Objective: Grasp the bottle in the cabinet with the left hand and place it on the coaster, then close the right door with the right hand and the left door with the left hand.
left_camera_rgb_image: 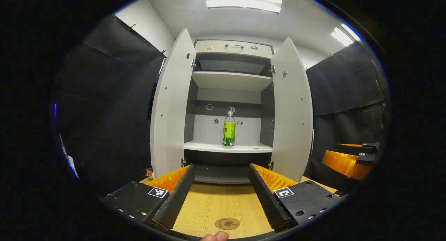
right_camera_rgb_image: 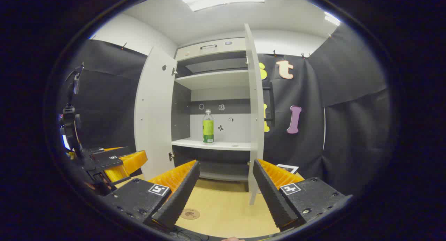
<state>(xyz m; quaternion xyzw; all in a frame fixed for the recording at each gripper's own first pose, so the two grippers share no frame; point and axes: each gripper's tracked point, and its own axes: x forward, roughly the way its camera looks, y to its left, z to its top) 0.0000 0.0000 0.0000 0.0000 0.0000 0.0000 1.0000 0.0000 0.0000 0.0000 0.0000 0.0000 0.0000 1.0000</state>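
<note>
On the cabinet (left_camera_rgb_image: 230, 47) shelf stood the bottle (left_camera_rgb_image: 229, 130); both doors hung open, left gripper (left_camera_rgb_image: 220, 192) and right gripper (right_camera_rgb_image: 224, 192) spread empty above the desk (left_camera_rgb_image: 216, 206).

cabinet (left_camera_rgb_image: 230, 80): showing matt grey-white board, smooth; table (left_camera_rgb_image: 216, 202): showing pale wood grain, satin | bottle (left_camera_rgb_image: 229, 131): looking like clear glossy plastic; coaster (left_camera_rgb_image: 227, 223): looking like matt cork | left gripper (left_camera_rgb_image: 220, 195): fingers showing ridged matt black pads, orange ribbed plastic
</note>
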